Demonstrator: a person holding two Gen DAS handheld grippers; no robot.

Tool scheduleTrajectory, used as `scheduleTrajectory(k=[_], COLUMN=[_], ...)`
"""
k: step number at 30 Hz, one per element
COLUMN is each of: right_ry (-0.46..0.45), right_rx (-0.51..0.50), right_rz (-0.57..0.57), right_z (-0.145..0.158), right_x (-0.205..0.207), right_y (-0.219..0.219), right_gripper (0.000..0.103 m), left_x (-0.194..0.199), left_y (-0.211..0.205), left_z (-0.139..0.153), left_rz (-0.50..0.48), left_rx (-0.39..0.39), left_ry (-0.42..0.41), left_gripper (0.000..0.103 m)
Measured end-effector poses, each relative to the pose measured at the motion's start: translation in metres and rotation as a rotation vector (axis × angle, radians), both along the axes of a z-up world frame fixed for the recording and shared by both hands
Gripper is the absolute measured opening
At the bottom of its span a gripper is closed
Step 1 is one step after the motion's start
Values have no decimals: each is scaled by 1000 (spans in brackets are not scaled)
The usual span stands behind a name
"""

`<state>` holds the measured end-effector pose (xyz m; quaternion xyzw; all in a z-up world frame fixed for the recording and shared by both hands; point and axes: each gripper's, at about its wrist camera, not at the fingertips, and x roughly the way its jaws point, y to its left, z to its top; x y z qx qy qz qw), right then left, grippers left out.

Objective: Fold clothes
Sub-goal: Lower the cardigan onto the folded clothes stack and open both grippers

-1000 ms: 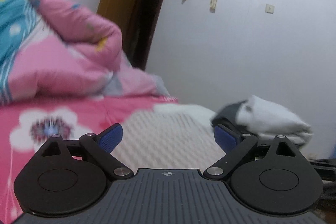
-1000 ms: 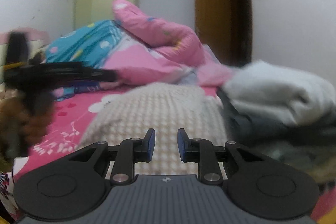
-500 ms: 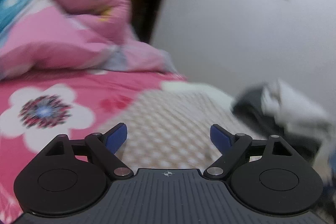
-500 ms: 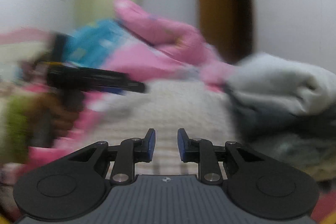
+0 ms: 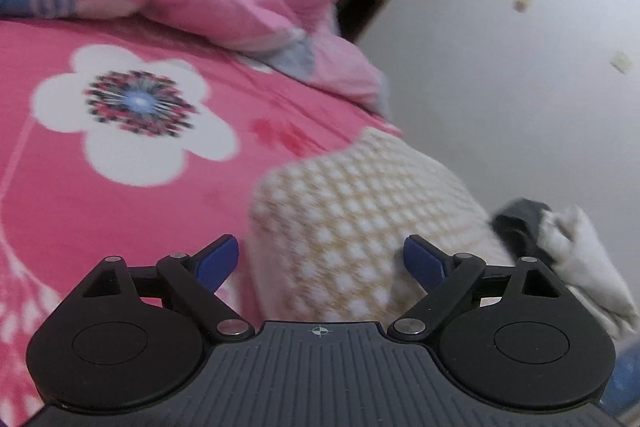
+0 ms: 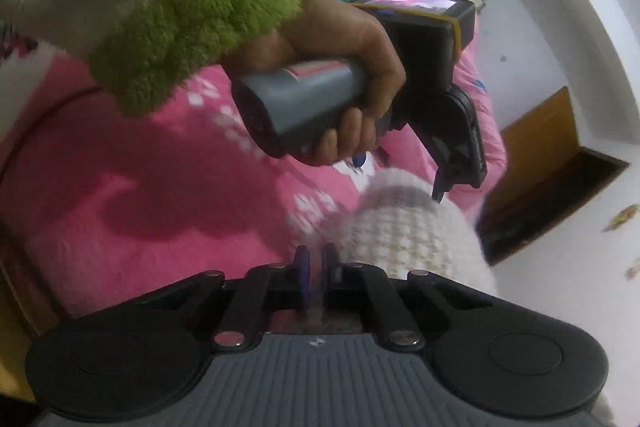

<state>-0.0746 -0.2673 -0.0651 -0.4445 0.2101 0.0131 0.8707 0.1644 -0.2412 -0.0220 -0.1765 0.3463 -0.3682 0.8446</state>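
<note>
1. The cream sweater (image 5: 360,227) lies on the pink bed (image 5: 120,207), near the wall
2. The left gripper (image 5: 322,261) has its fingers wide apart over the sweater, with nothing pinched
3. The right gripper (image 6: 315,269) has its fingers together at the sweater's edge; the blur hides whether cloth is caught
4. A hand (image 6: 352,67) in a fuzzy green sleeve (image 6: 200,27) holds the left gripper

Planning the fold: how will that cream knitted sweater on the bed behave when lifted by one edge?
The cream knitted sweater probably goes floppy and drapes, since it lies soft on the pink bedsheet. Its bumpy knit likely grips the pads, not slips.
</note>
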Motion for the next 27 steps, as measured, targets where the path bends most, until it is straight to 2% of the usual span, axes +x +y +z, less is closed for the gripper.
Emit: scheduleTrajectory(k=[7, 9, 11, 12, 13, 15, 17, 20, 22, 24, 25, 27], right_ry=[-17, -17, -22, -20, -13, 6, 20, 16, 7, -10, -15, -23], right_rx=[17, 77, 185, 253, 326, 477, 612, 793, 908, 989, 1005, 1003], right_rz=[-43, -48, -68, -84, -107, -161, -228, -340, -411, -477, -508, -581], right_z=[2, 12, 28, 35, 42, 53, 62, 69, 72, 73, 72, 69], right_x=[3, -3, -11, -17, -24, -39, -50, -69, -82, -89, -92, -98], right_y=[4, 5, 4, 2, -1, -7, -17, -33, -43, -55, -61, -63], right_gripper=[2, 3, 6, 12, 27, 38, 40, 51, 75, 84, 91, 98], left_x=[-4, -8, -22, -31, -40, -62, -85, -119, -140, -155, -163, -177], left_y=[-5, 5, 20, 27, 35, 49, 61, 73, 78, 81, 82, 85], left_z=[-2, 5, 17, 23, 28, 37, 42, 46, 46, 43, 42, 39], left_rz=[-32, -28, -37, -40, -39, -34, -35, -45, -51, -53, -55, -55], left_rx=[-21, -11, 1, 8, 18, 44, 69, 115, 143, 162, 171, 190], left_ry=[-20, -36, -92, -121, -148, -192, -223, -239, -244, -243, -242, -236], left_gripper=[91, 90, 92, 95, 98, 100, 103, 103, 103, 103, 103, 103])
